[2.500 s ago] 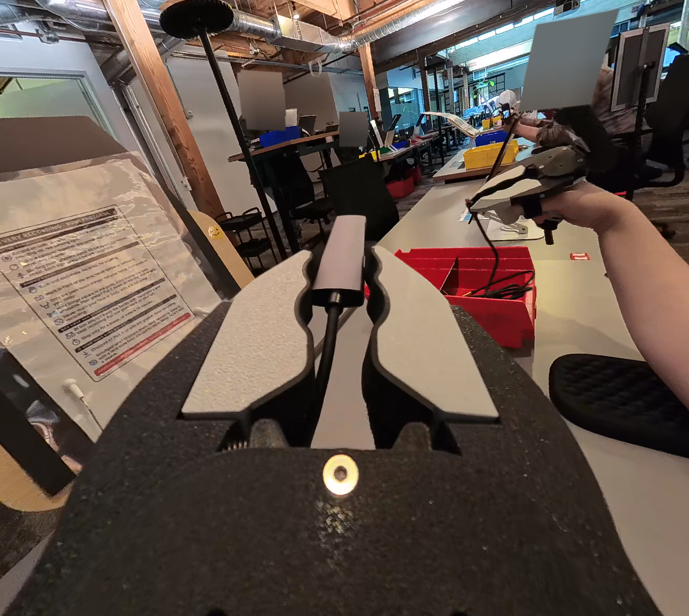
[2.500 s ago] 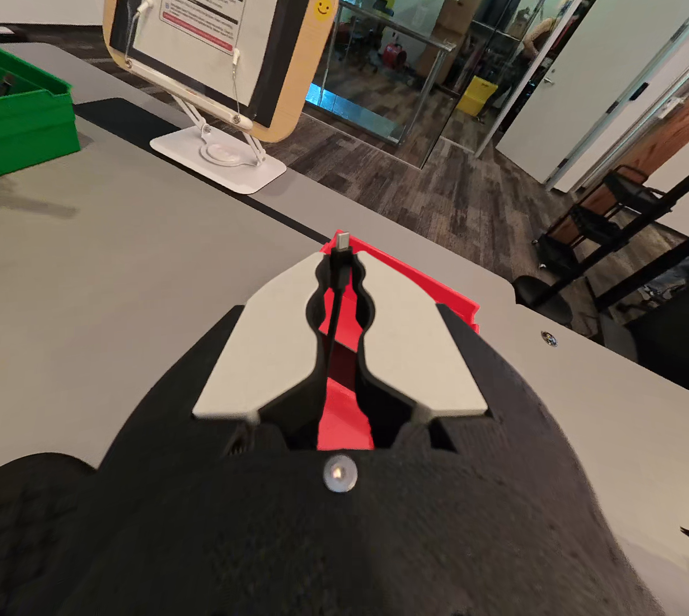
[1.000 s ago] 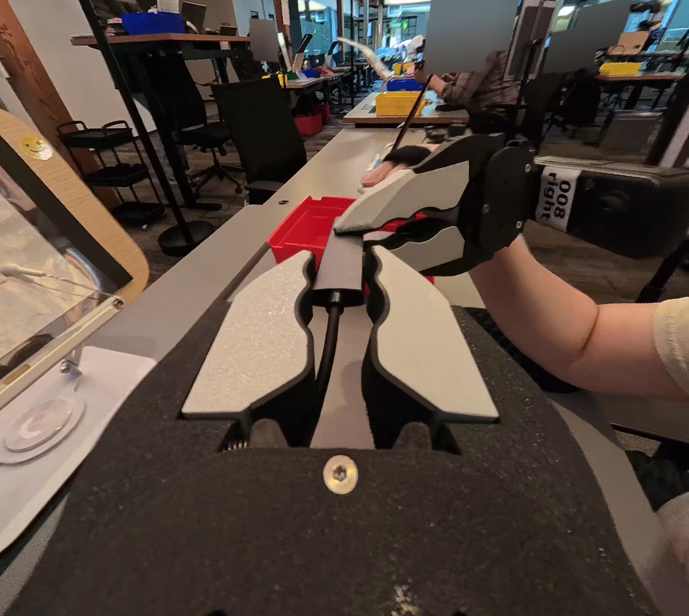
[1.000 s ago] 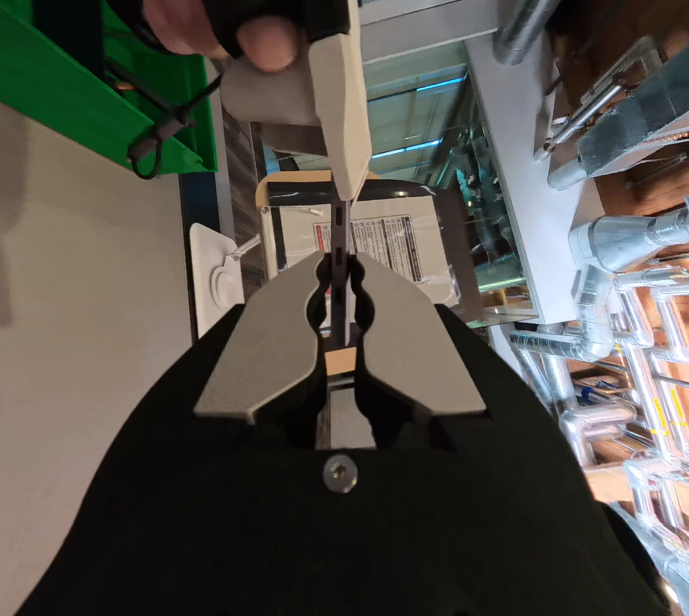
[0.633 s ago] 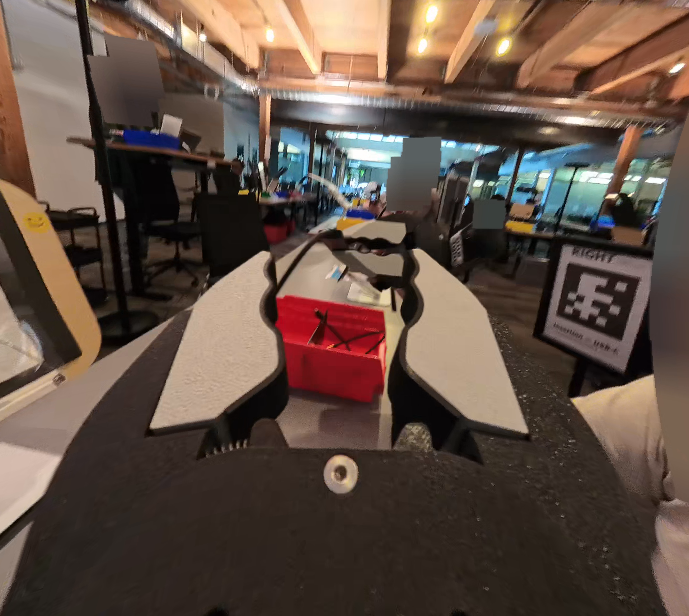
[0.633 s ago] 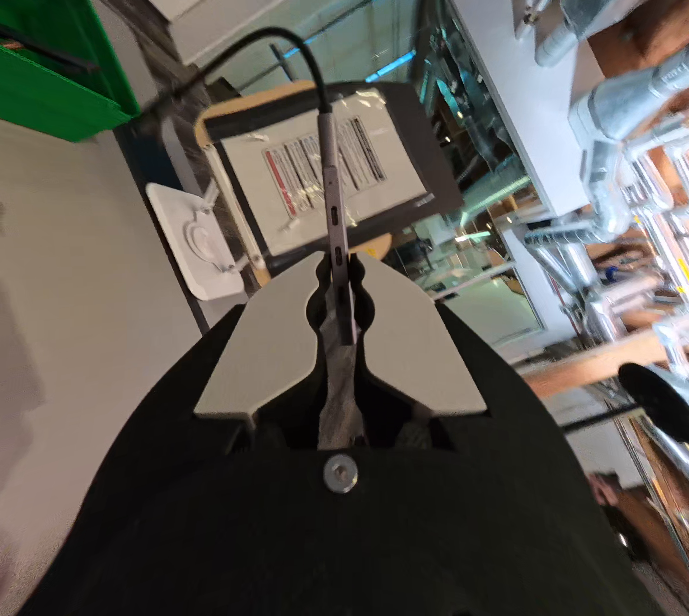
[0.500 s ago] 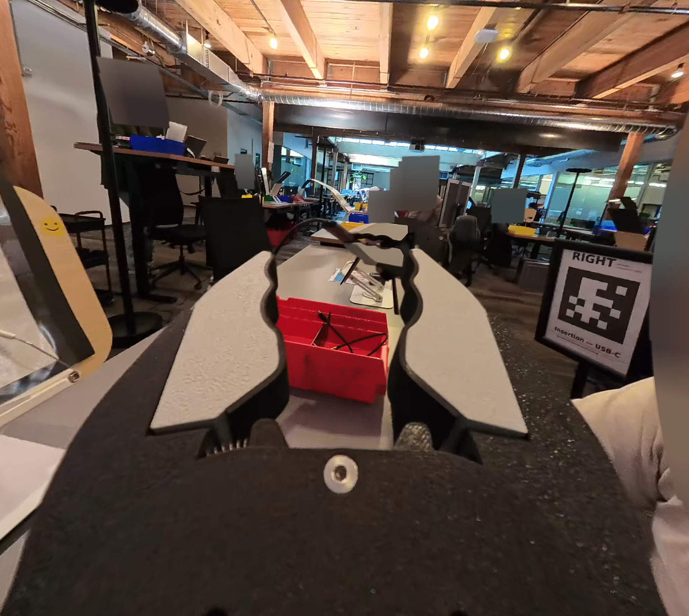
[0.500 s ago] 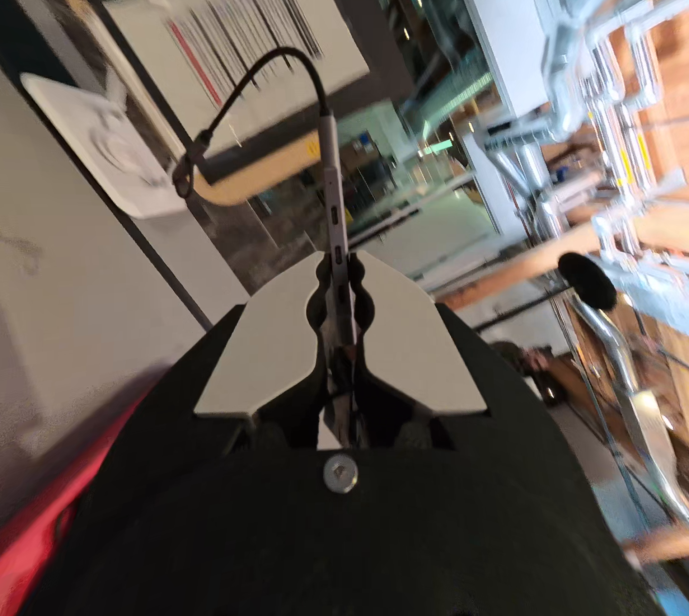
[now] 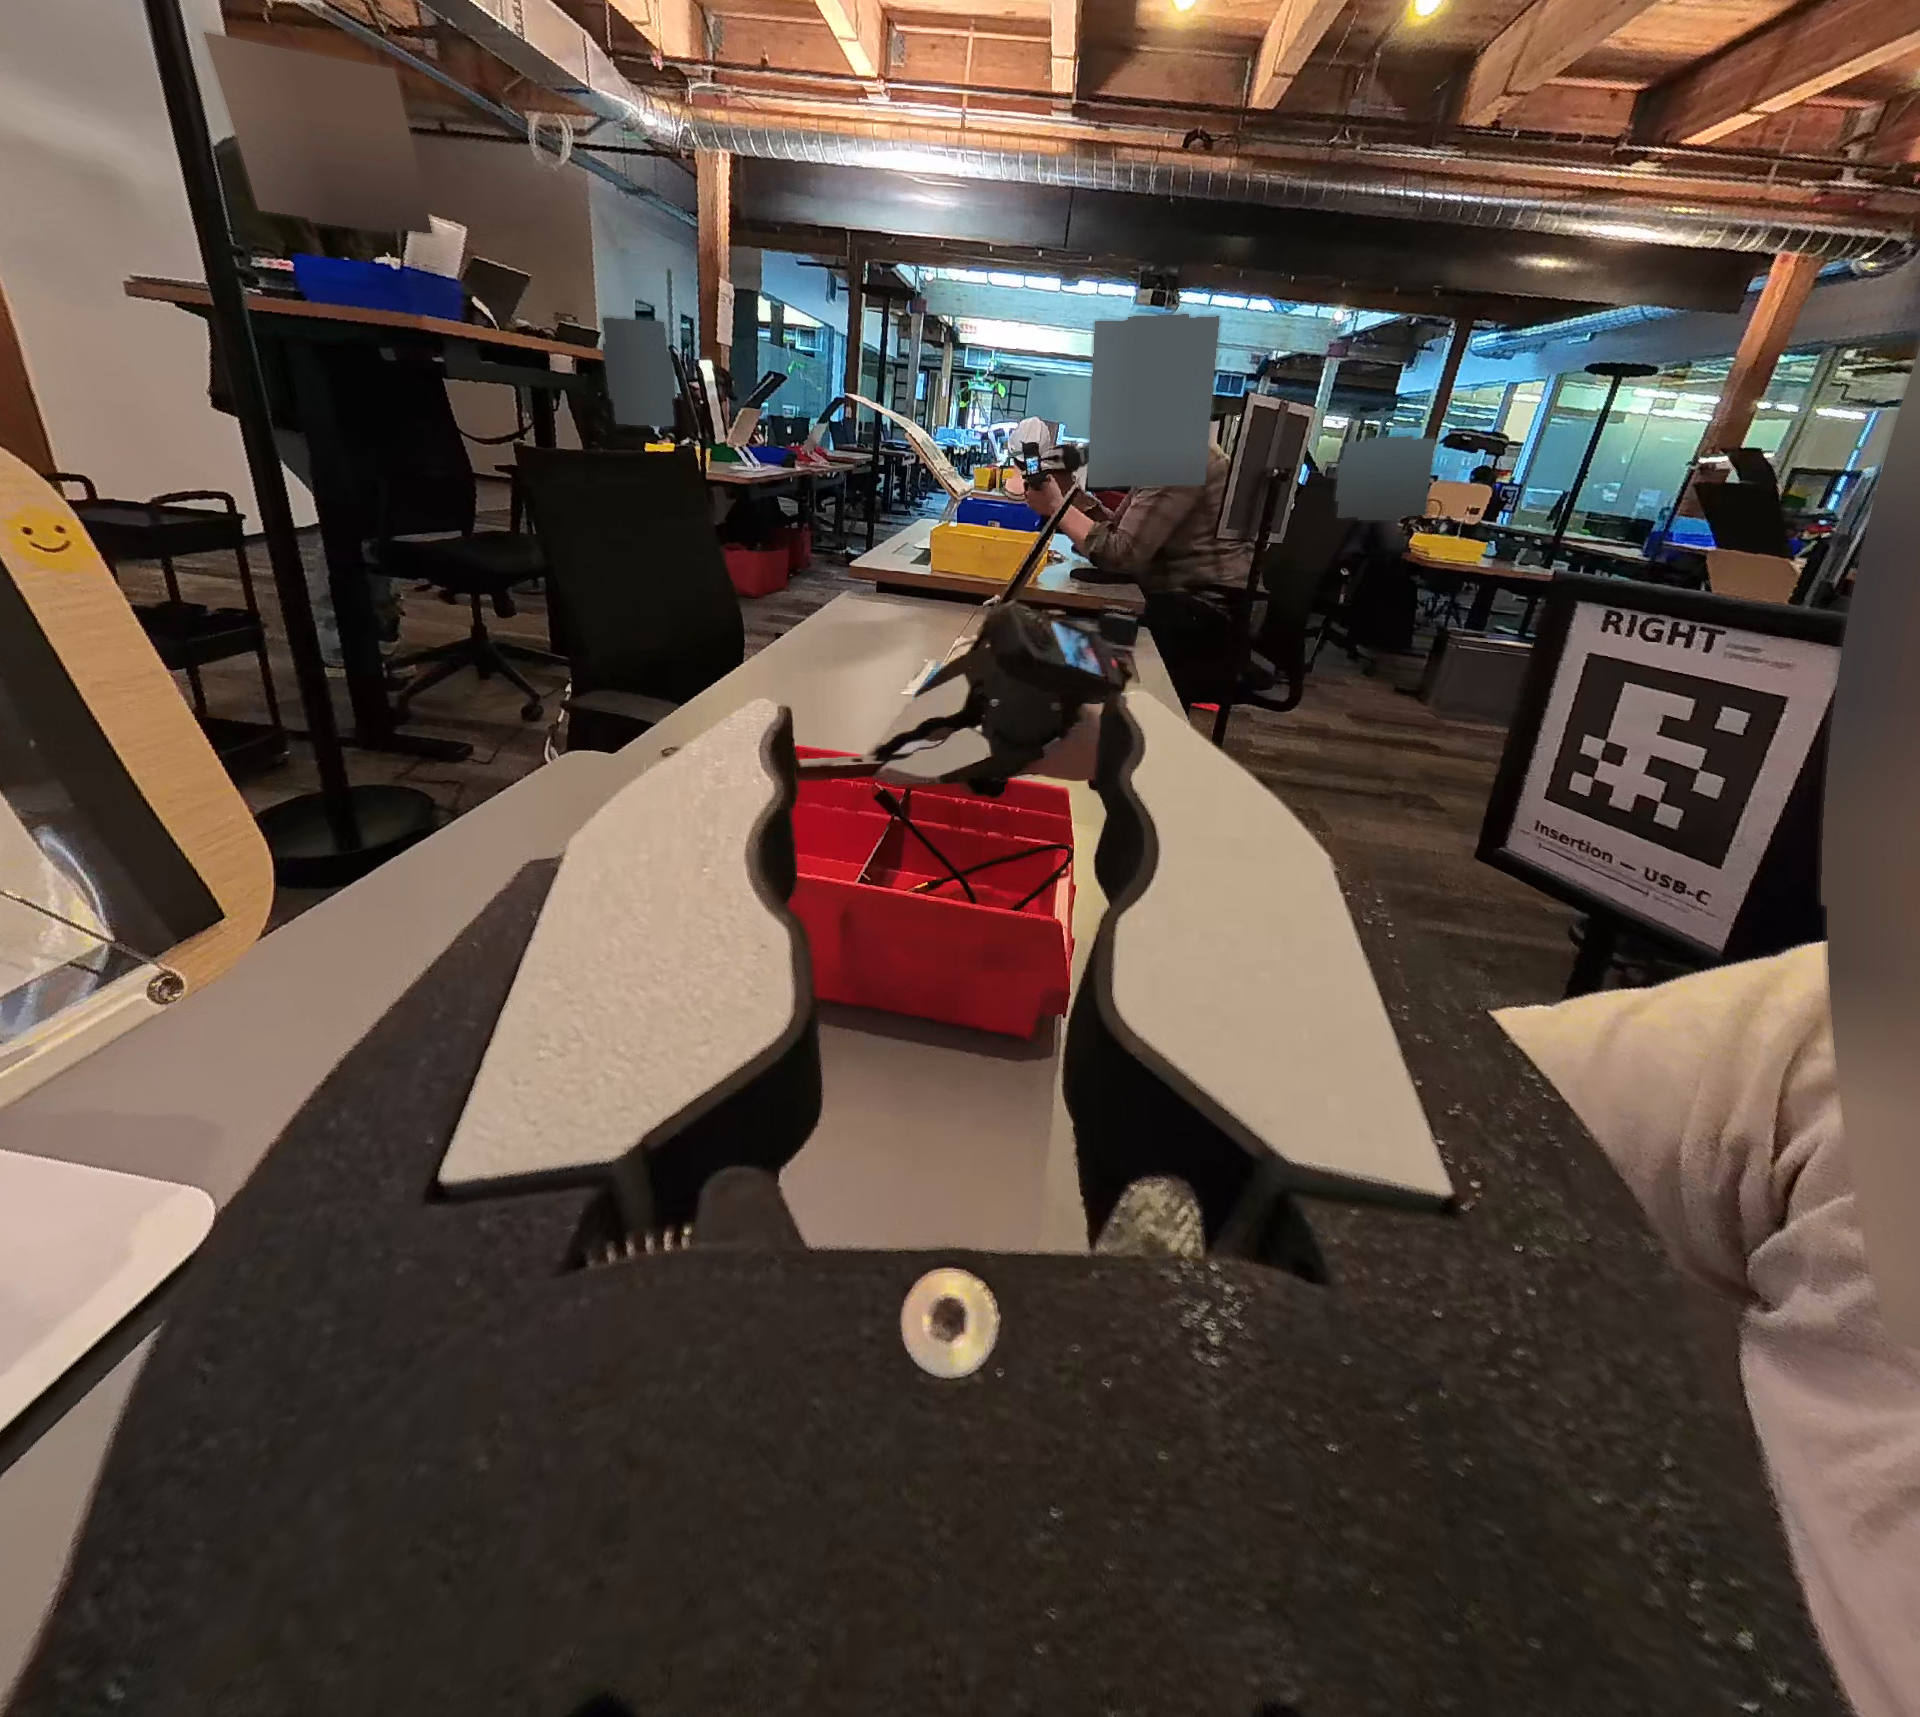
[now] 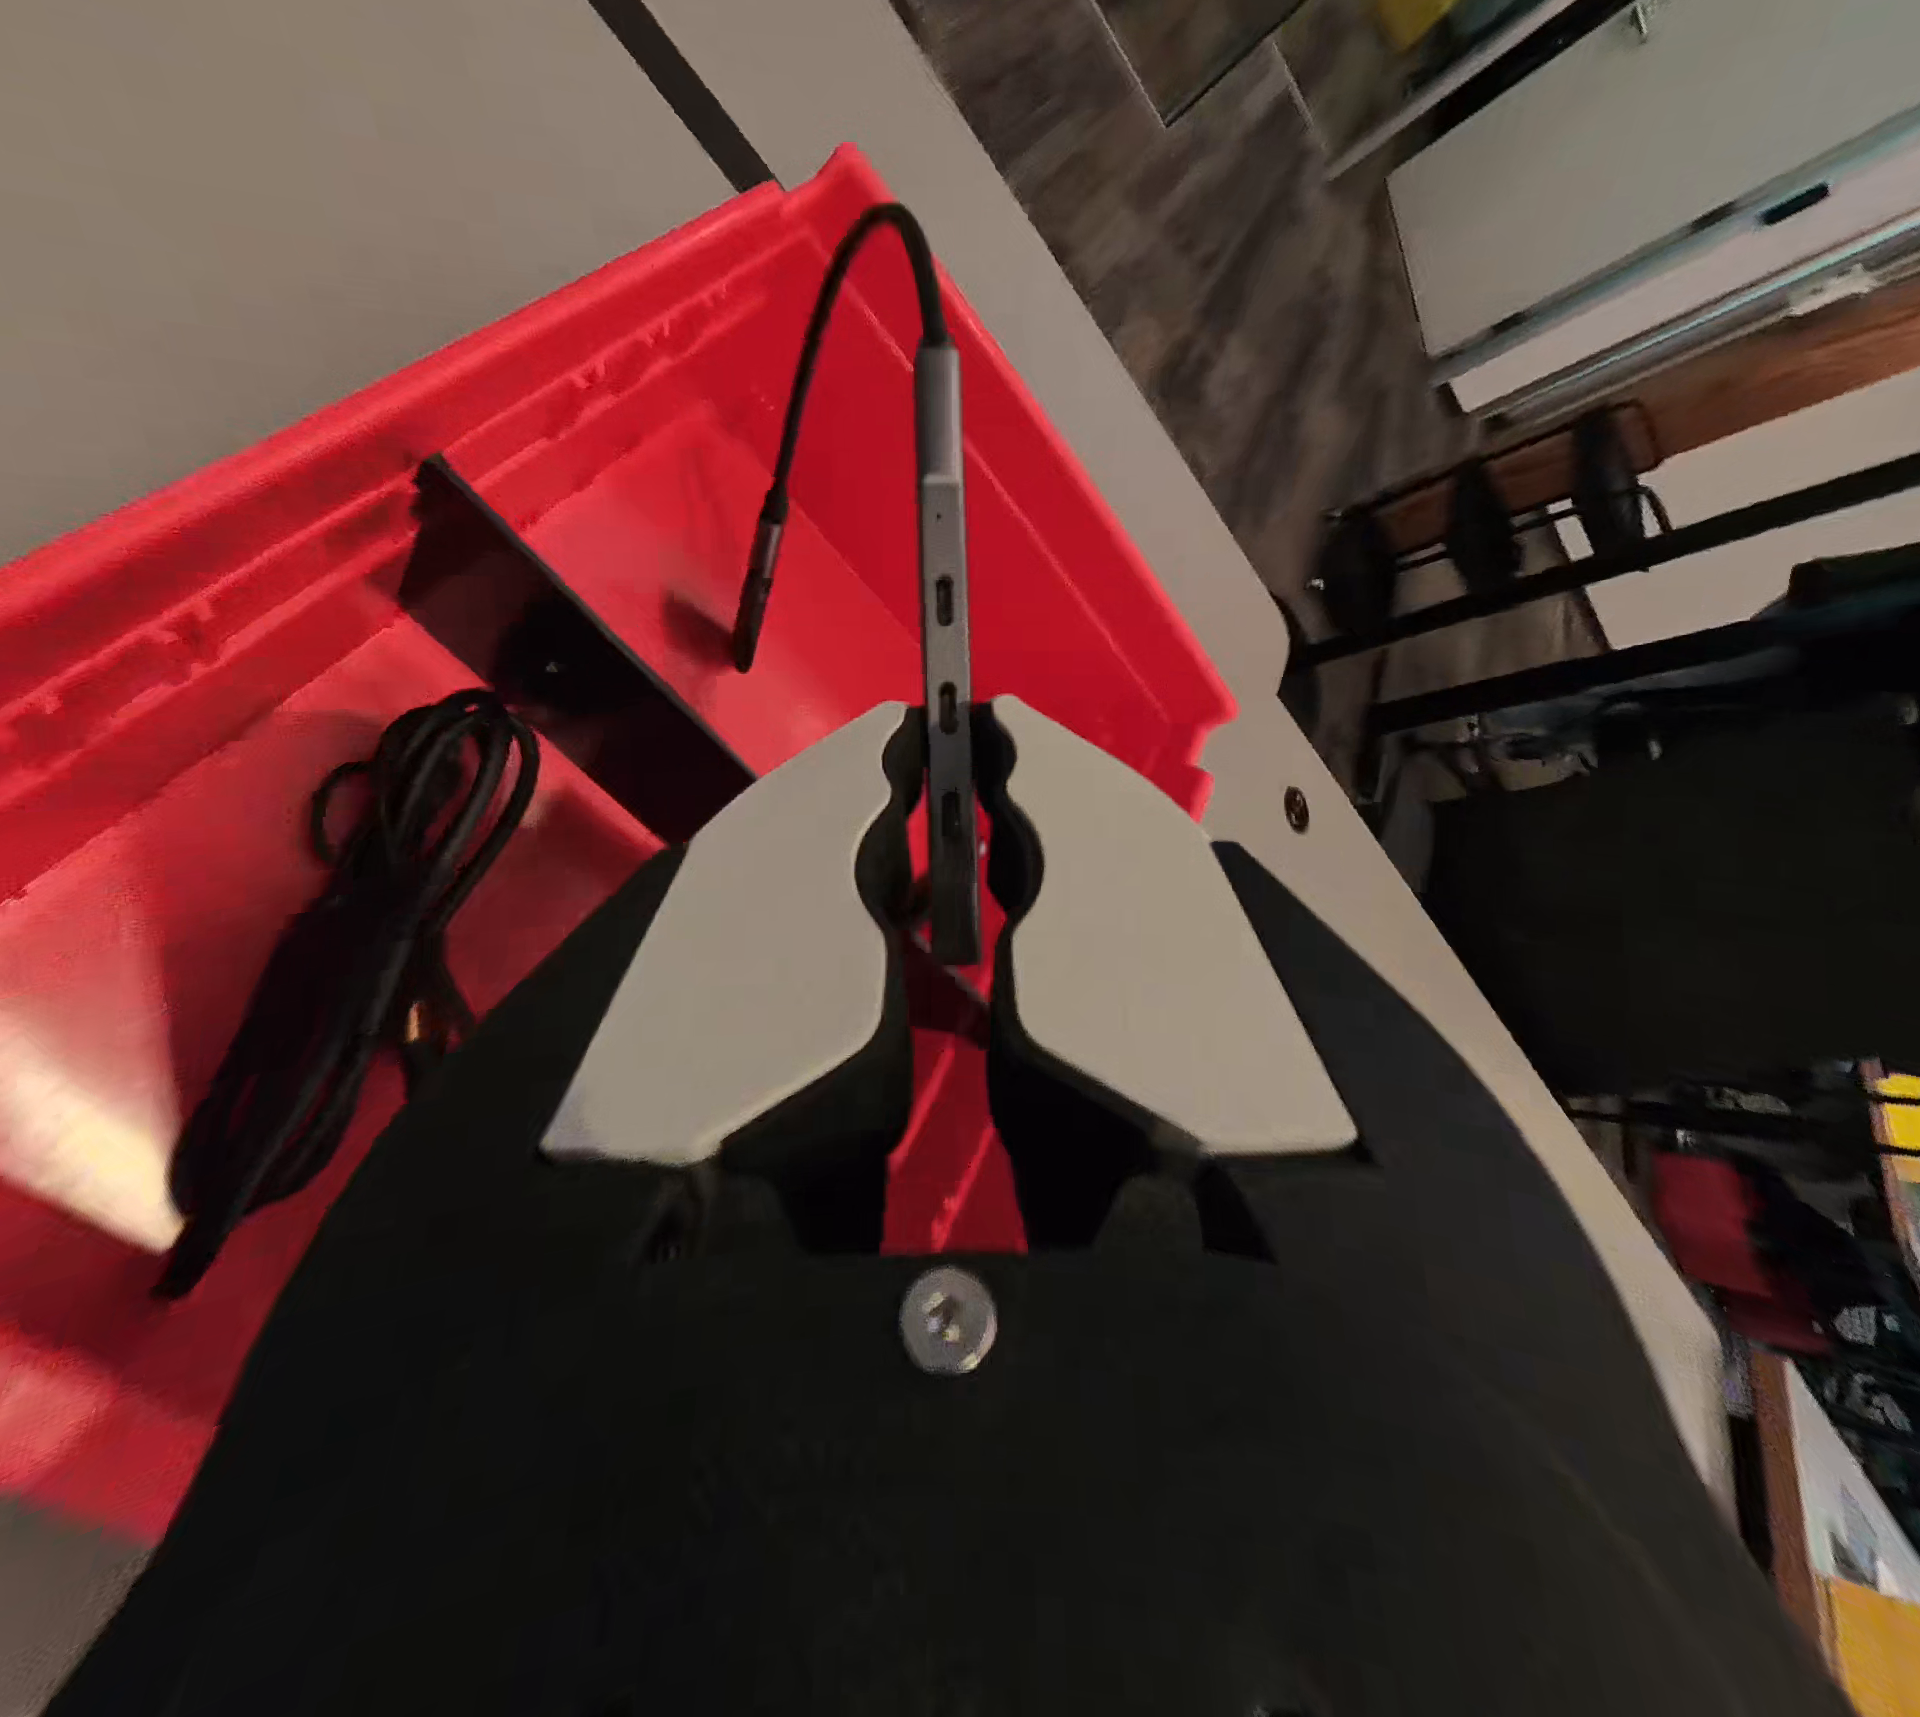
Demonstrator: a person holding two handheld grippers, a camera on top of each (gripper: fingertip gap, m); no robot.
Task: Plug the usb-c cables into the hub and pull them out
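My right gripper (image 10: pixel 951 717) is shut on a slim grey hub (image 10: pixel 945 545) and holds it over the red bin (image 10: pixel 644 441). The hub's short black lead (image 10: pixel 831 348) curls over and its plug (image 10: pixel 758 571) hangs free. A coiled black usb-c cable (image 10: pixel 395 888) lies in the bin's left compartment. My left gripper (image 9: pixel 945 732) is open and empty above the grey table (image 9: pixel 914 1127). In the left wrist view the red bin (image 9: pixel 935 950) shows between its fingers, with the right gripper (image 9: pixel 1023 696) over its far side.
A black divider (image 10: pixel 561 628) splits the bin. A framed marker sign (image 9: pixel 1652 753) stands to the right and a board with a smiley sticker (image 9: pixel 114 732) to the left. The table edge (image 10: pixel 1195 462) runs close past the bin. Office chairs and desks stand beyond. Some 45 centimetres of space lies between my two pairs of fingers.
My left gripper let go of the hub and opened. My right gripper dropped the cable, took the hub and swung it down over the red bin.
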